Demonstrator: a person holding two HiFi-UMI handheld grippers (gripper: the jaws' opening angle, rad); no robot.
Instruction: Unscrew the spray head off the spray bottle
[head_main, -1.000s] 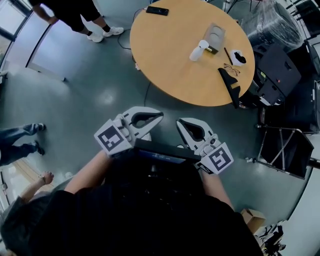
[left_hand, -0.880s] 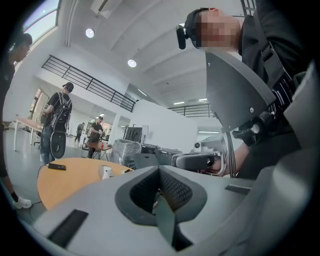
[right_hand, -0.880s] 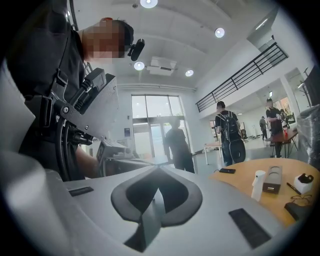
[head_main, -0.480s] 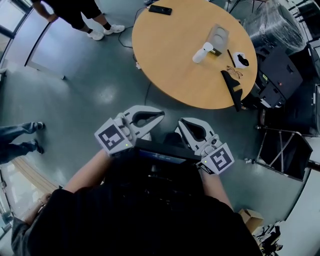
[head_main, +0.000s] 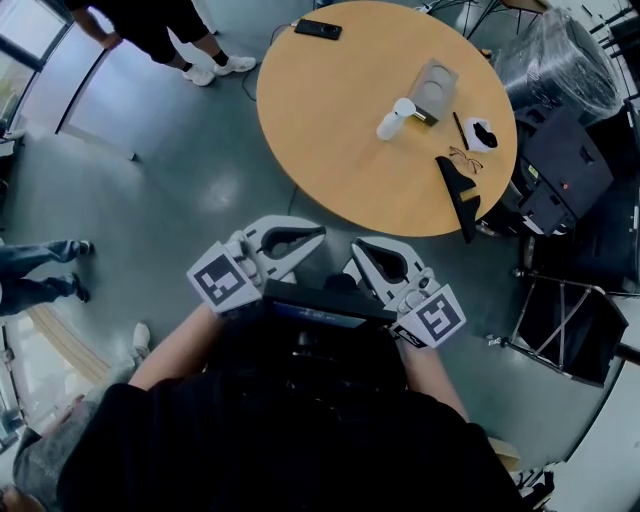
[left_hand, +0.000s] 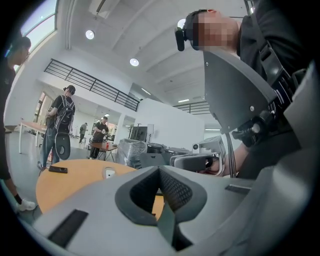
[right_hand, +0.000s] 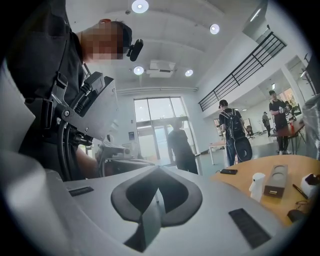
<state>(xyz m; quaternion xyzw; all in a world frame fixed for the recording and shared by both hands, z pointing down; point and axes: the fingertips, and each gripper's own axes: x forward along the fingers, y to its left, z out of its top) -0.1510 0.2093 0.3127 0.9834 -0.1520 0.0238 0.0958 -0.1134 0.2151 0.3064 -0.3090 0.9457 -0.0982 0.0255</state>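
- Head view vs a second ago: round wooden table (head_main: 330, 110) sits lower in frame and closer to both grippers. Everything on it has shifted down with it.
- Bystander's hand at lower left is gone; a light shoe (head_main: 141, 339) shows there now. Jeans legs (head_main: 35, 275) at the left edge are still there, and so is the person in white sneakers (head_main: 150, 25) at the top.
- Left gripper (head_main: 321, 233): jaws clenched together, nothing between them, same as before. It is held off the table over grey floor.
- Right gripper (head_main: 356, 246): jaws pressed together and empty, unchanged. It is just beside the left gripper, tips near each other.
- Spray bottle (head_main: 395, 118): white, upright on the table with the spray head on, well apart from both grippers. It stands just beside a grey box (head_main: 433, 88).
- Other things on the table: black phone (head_main: 316, 29) at the far edge, glasses (head_main: 462, 158) and a black case (head_main: 460, 185) near the right edge.
- Writing: each gripper's cube carries a black-and-white square marker (head_main: 222, 281). Any print on the bottle or box is too small to read.
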